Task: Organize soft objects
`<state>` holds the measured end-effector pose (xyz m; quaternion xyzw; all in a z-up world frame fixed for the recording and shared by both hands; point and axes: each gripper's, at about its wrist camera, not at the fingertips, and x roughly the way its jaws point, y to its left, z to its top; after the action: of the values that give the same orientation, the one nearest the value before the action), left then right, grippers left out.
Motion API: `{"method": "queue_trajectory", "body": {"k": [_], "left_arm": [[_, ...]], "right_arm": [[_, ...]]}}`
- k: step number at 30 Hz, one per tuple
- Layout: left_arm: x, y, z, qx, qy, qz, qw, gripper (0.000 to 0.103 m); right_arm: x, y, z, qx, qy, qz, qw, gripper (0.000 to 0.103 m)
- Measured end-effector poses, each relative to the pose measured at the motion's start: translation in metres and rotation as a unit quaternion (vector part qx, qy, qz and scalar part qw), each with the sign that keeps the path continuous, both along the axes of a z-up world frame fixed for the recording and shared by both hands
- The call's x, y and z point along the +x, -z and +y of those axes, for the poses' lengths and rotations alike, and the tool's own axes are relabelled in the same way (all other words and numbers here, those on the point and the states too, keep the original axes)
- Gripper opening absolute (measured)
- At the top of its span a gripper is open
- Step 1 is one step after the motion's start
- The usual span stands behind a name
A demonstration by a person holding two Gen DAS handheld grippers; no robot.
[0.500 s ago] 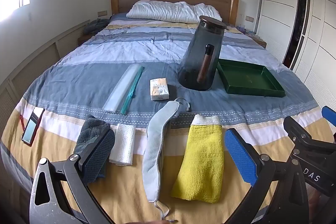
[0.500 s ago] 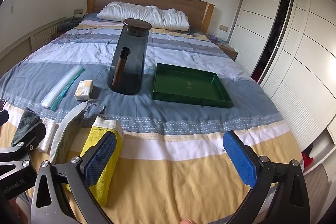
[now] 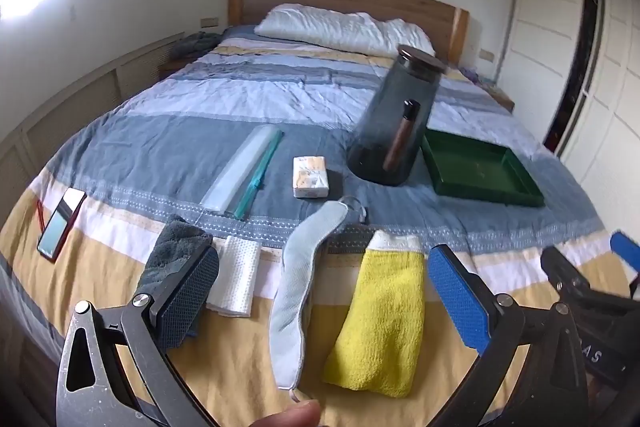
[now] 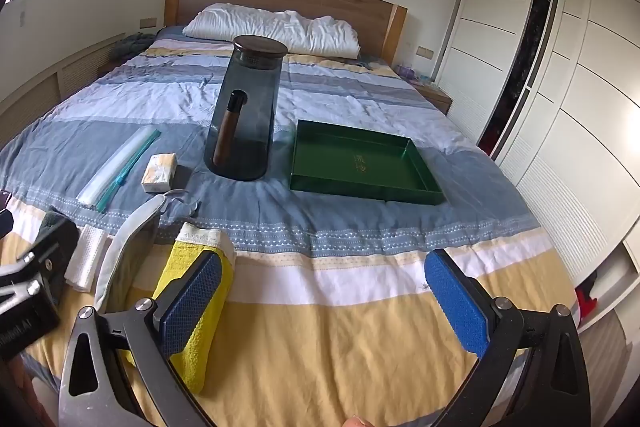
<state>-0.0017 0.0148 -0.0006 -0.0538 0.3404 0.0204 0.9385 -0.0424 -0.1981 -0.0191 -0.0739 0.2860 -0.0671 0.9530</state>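
Observation:
Four soft items lie in a row near the bed's front edge: a dark grey cloth (image 3: 172, 251), a white folded cloth (image 3: 236, 277), a light grey eye mask (image 3: 298, 291) and a yellow towel (image 3: 380, 319). The yellow towel (image 4: 192, 307) and eye mask (image 4: 128, 255) also show in the right wrist view. My left gripper (image 3: 322, 299) is open and empty above the eye mask and towel. My right gripper (image 4: 322, 301) is open and empty over bare bedspread, right of the towel. An empty green tray (image 4: 362, 163) sits farther back.
A dark glass jar (image 4: 246, 111) with a lid stands left of the tray. A tissue pack (image 3: 310, 177), a clear plastic sleeve with a teal strip (image 3: 244, 171) and a phone (image 3: 60, 219) lie on the striped bedspread. A pillow (image 4: 276, 29) and headboard are at the back; wardrobes stand on the right.
The left wrist view has swung, shifting the scene right and tilting it. The right gripper has barely moved. Both grippers stay open.

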Motion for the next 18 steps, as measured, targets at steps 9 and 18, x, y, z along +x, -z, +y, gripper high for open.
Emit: {"method": "queue_trajectory", "body": {"k": [9, 18], "left_arm": [[0.0059, 0.0058, 0.0015, 0.000, 0.015, 0.028, 0.9995, 0.102], [0.0057, 0.0073, -0.0009, 0.013, 0.028, 0.025, 0.9992, 0.102]], "right_arm": [[-0.0001, 0.0021, 0.0012, 0.000, -0.001, 0.001, 1.000, 0.103], [0.0024, 0.0070, 0.0039, -0.001, -0.002, 0.001, 1.000, 0.103]]}}
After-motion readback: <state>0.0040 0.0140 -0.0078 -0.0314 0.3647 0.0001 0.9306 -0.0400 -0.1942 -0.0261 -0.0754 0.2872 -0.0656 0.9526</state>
